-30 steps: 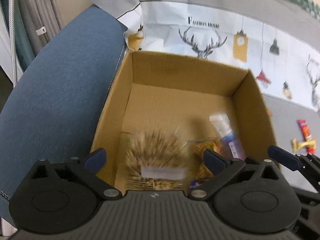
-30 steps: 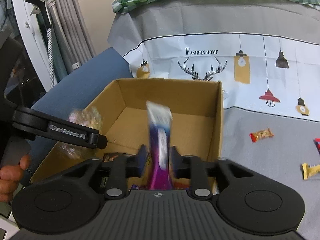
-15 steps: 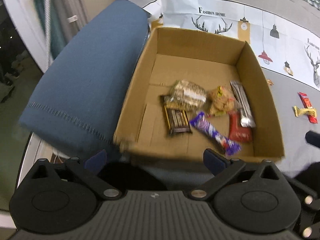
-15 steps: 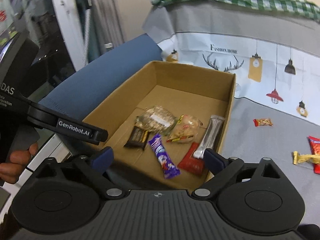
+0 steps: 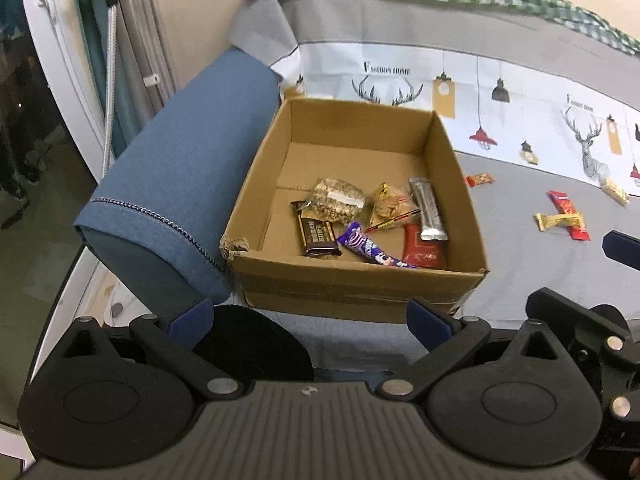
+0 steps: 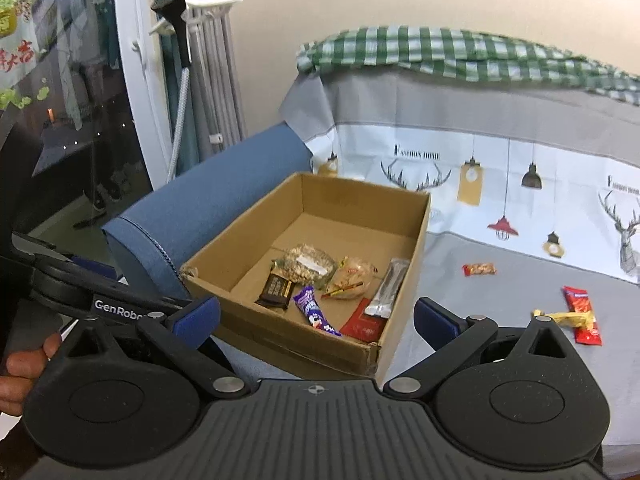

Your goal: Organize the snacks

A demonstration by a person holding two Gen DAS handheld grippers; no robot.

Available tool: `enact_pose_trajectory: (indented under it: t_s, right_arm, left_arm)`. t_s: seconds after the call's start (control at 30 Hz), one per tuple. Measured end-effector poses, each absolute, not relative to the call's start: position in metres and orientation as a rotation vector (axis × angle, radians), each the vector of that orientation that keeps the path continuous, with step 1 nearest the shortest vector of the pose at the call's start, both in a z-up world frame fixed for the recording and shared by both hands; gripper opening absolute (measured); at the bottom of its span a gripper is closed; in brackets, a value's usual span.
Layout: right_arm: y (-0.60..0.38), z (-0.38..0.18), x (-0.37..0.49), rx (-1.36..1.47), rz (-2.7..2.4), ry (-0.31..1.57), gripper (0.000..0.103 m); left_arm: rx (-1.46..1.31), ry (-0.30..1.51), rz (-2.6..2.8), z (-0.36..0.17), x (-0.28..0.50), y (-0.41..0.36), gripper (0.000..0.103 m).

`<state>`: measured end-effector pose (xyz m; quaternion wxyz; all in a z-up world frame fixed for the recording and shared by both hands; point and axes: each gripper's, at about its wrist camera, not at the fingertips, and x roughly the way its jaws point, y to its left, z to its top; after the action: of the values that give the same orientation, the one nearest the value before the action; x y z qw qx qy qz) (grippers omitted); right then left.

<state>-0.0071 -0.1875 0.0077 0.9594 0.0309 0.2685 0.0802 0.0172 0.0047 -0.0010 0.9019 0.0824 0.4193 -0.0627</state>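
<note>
An open cardboard box (image 5: 352, 280) sits on a grey sofa cover and holds several snacks: a grain bag (image 5: 338, 202), a brown chocolate bar (image 5: 318, 236), a purple bar (image 5: 372, 250), a silver bar (image 5: 428, 214), a red packet (image 5: 424, 250) and a yellowish bag (image 5: 390, 206). My left gripper (image 5: 310, 318) hangs open and empty, short of the box's near wall. My right gripper (image 6: 316, 316) is open wide with nothing between its fingers, also back from the box (image 6: 288, 344). The purple bar (image 6: 314, 312) lies on the box floor.
Loose snacks lie on the cover right of the box: a small orange pack (image 5: 480, 179), a red bar crossed by a yellow one (image 5: 564, 220), and a pale pack (image 5: 616, 191). A blue armrest (image 5: 172, 184) borders the box's left side. A person's hand (image 6: 24, 364) is at the left edge.
Both grippers pulled back and up from over the box. The right jaws opened and the purple bar now lies in the box. The grain bag also landed in the box.
</note>
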Motion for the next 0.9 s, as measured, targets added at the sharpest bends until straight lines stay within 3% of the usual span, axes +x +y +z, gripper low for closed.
enact_pose_trajectory:
  t_s: [0.9]
  right_arm:
    - [-0.184, 0.023, -0.037, 0.055, 0.171, 0.471, 0.102]
  left_arm:
    - [0.192, 0.797, -0.144, 0.017, -0.004, 0.004, 0.103]
